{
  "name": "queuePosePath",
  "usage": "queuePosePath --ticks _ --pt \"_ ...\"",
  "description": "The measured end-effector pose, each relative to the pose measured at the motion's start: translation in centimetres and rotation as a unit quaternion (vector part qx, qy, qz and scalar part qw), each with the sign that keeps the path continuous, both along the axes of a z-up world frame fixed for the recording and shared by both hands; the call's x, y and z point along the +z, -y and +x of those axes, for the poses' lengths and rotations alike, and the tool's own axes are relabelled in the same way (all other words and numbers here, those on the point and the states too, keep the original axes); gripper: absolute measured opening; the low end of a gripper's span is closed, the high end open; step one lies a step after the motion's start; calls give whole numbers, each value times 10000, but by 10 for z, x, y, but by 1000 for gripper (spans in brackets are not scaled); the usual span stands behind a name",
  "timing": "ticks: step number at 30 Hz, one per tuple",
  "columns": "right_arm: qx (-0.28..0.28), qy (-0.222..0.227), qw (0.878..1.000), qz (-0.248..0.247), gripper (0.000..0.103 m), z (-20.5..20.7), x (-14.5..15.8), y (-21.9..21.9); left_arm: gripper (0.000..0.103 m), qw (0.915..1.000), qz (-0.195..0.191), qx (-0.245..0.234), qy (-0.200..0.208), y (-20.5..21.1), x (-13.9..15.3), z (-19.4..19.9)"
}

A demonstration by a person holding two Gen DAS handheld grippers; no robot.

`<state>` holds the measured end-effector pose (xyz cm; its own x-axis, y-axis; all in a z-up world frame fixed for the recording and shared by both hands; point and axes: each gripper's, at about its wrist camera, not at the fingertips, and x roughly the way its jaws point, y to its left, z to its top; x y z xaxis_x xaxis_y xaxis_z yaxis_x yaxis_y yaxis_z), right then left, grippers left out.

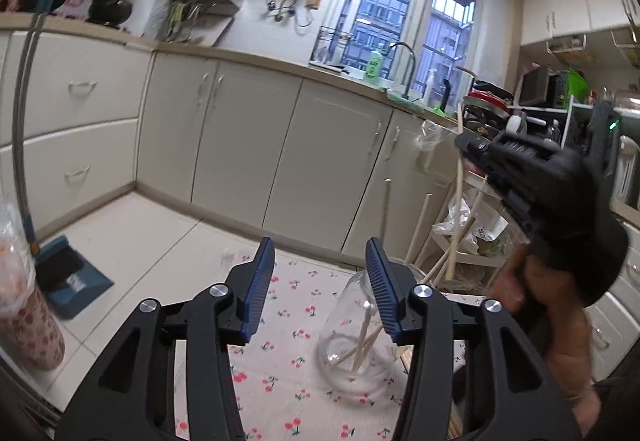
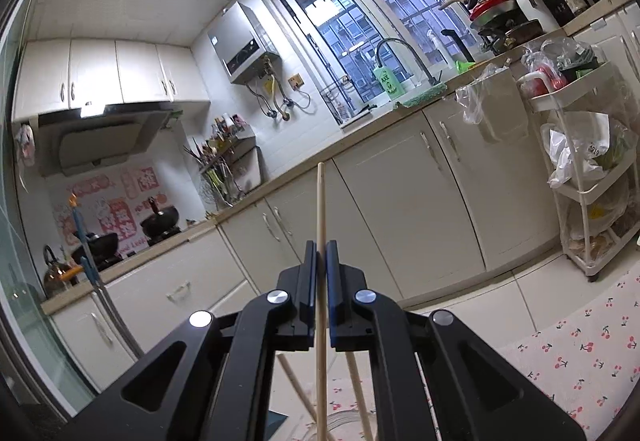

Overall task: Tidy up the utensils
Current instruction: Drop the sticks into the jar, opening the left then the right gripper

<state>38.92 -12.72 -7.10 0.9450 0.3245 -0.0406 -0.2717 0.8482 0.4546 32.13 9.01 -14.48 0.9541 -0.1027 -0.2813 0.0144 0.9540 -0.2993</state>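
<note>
A clear glass jar (image 1: 354, 337) stands on a cherry-print cloth (image 1: 288, 369) and holds wooden chopsticks (image 1: 362, 341) that lean out to the right. My left gripper (image 1: 322, 281) is open and empty, just above and in front of the jar. My right gripper (image 2: 320, 261) is shut on one wooden chopstick (image 2: 320, 209), held upright above the jar. It shows in the left wrist view (image 1: 464, 149) at the right, with the chopstick (image 1: 460, 177) hanging down. Two other chopsticks (image 2: 298, 389) and the jar rim (image 2: 340, 425) show below the right gripper.
Cream kitchen cabinets (image 1: 256, 145) line the far wall under a counter with a sink and tap (image 1: 404, 61). A blue dustpan (image 1: 68, 277) stands on the floor at left. A white trolley rack (image 2: 592, 177) with bags stands at right. A wrapped cup (image 1: 24, 305) stands at far left.
</note>
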Motion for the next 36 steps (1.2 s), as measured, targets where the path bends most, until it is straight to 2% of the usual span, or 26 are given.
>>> queuePosePath --ticks 8,16,20,21,22,23,25,28,30,32,36 --pt "-120 -26 9978 -650 6 -1 -25 -23 51 9998 -130 36 -175 -6 -7 -6" --pt "-90 184 9921 -1238 6 -24 -28 -34 53 9997 -157 60 -186 -9 -2 -2" --pt "30 144 9903 -1385 8 -38 -29 -32 56 9997 -153 57 -194 -9 -1 -2" --pt "55 92 9902 -1395 13 -42 -30 -30 57 9997 -155 62 -197 -8 -1 -2" --pt "100 25 9900 -1406 25 -46 -30 -28 57 9996 -153 61 -210 -8 -1 -2" --pt "125 -17 9899 -1410 30 -49 -31 -26 58 9996 -153 56 -224 -8 0 -2" --pt "166 -155 9904 -1362 33 -59 -29 -16 60 9996 -119 59 -267 -6 2 -5" --pt "110 -486 9898 -1336 37 -83 -23 13 65 9991 -6 -15 -416 -2 5 -10" --pt "58 -952 9853 -1420 37 -99 -28 41 66 9981 76 -168 -594 3 4 -14" --pt "60 -1569 9747 -1591 37 -111 -44 64 67 9962 156 -345 -788 10 1 -18" --pt "305 -2750 9431 -1845 36 -125 -94 95 68 9879 344 -744 -1315 33 -13 -26"
